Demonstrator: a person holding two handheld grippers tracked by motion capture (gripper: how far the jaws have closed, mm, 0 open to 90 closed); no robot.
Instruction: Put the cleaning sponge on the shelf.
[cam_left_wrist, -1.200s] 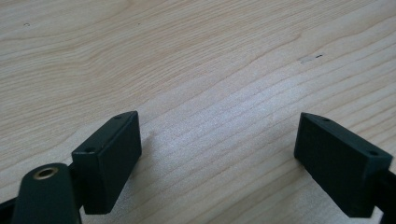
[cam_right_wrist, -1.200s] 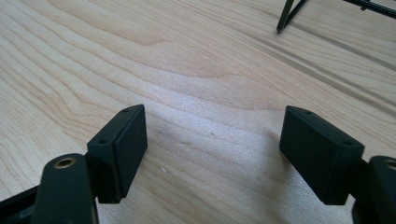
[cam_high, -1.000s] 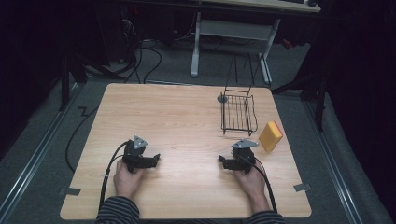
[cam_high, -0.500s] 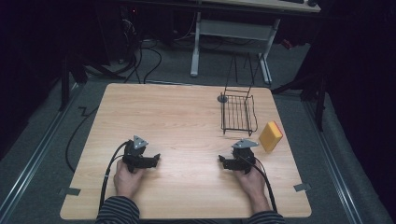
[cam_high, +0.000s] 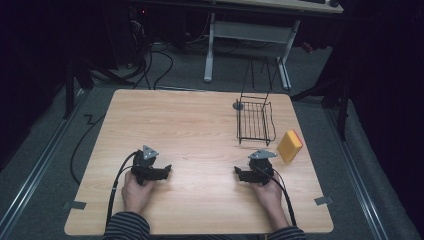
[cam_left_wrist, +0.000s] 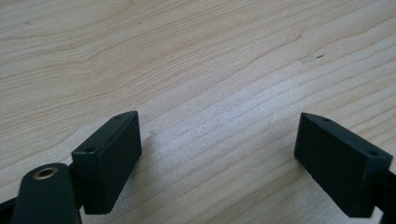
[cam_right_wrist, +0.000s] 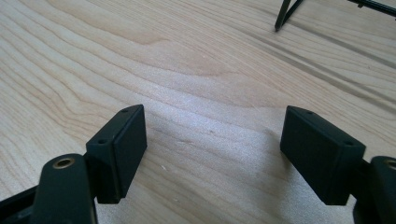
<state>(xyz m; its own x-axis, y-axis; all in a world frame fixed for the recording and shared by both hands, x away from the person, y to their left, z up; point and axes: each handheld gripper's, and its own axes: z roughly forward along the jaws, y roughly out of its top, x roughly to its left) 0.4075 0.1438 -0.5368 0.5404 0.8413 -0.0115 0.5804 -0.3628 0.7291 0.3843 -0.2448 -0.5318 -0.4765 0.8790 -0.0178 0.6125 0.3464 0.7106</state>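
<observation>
From the high view we have one wooden table (cam_high: 200, 130), and on it we count one black wire basket (cam_high: 255, 121) toward the far right, one yellow sponge (cam_high: 289, 145) lying just beside the basket's right side but apart from it, and one small round grey piece (cam_high: 238, 105) at the basket's far left corner, too small to name. We hold two tools: the left gripper (cam_high: 162, 171) and the right gripper (cam_high: 241, 174), both resting low on the near half of the table, pointing inward toward each other and well apart. The sponge is the thing nearest the right gripper, a little beyond and to its right.

In the left gripper view we see the left gripper (cam_left_wrist: 217, 154) with its jaws spread wide, bare wood grain between them and nothing gripped.

In the right gripper view the right gripper (cam_right_wrist: 212, 154) likewise stands released, jaws wide over bare wood, with a leg of the wire basket (cam_right_wrist: 285, 16) at the top edge.

We judge that we are at the very start, nothing yet picked up. The next move likely calls for lifting the right gripper, turning it toward the sponge, and bringing the open jaws down astride its narrow sides before closing.
</observation>
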